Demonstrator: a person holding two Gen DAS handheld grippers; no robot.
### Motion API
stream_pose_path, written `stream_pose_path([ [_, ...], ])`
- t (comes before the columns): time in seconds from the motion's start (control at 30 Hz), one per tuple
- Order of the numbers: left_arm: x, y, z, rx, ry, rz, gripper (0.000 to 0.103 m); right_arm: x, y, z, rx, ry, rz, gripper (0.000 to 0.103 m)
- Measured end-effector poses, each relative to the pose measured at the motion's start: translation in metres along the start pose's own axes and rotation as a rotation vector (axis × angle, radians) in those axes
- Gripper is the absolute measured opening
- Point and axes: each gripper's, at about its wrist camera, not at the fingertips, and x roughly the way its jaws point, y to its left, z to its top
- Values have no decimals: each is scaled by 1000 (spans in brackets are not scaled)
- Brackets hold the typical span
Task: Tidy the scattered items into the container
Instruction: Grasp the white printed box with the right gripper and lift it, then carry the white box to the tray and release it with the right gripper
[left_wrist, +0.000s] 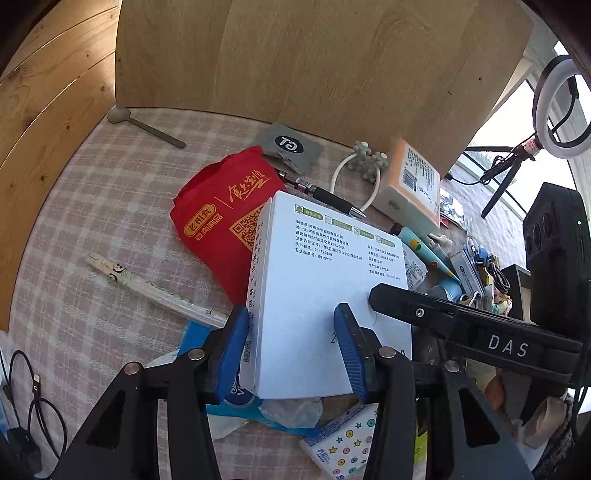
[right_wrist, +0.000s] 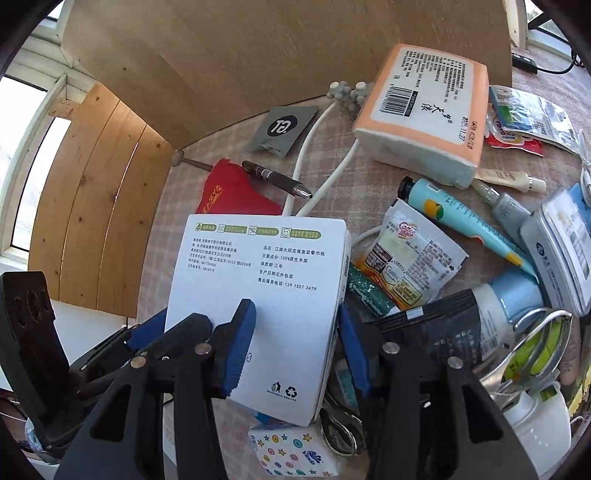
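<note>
Table (left_wrist: 92, 206) under checked cloth, cluttered. White tissue box (left_wrist: 325, 295) at centre frame, flat on a red bag (left_wrist: 225, 221) and wrappers. Left hand-held gripper (left_wrist: 291, 350) clamps the box's near left corner; right hand-held gripper (right_wrist: 295, 347) spans its right edge, contact unclear. Black pen (left_wrist: 325, 194) lies just beyond. Container not identifiable.

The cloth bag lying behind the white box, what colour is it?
The cloth bag is red with gold lettering and a QR code, clearest in the left wrist view.
</note>
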Motion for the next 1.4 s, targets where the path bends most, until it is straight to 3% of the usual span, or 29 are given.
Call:
stream_pose_path([
  [0.23, -32, -16, -10, 7, -47, -25, 46, -37, 10, -11, -56, -60, -6, 46],
  [0.47, -62, -84, -24, 108, -98, -98, 45, -113, -17, -32, -46, -165, -23, 46],
  [0.63, -62, -168, -50, 208, -113, -203, 44, -184, -77, -65, 42, -260, -84, 46],
  [0.83, -58, -299, -89, 442, -55, -343, 44, -280, -171, -125, 207, -381, -205, 46],
  [1.1, -65, -459, -143, 701, 23, -501, 46, -402, -268, -190, 386, -519, -455, 46],
  [1.17, -69, -470, -152, 711, 41, -507, 46, -427, -278, -202, 429, -573, -568, 47],
  [1.2, -71, -471, -154, 722, 42, -517, 46, -437, -284, -209, 443, -602, -579, 47],
  [1.3, -72, -465, -158, 760, 27, -489, 46, -447, -289, -215, 445, -627, -534, 47],
  [1.4, -65, -444, -148, 738, 39, -456, 46, -431, -278, -209, 403, -596, -512, 47],
])
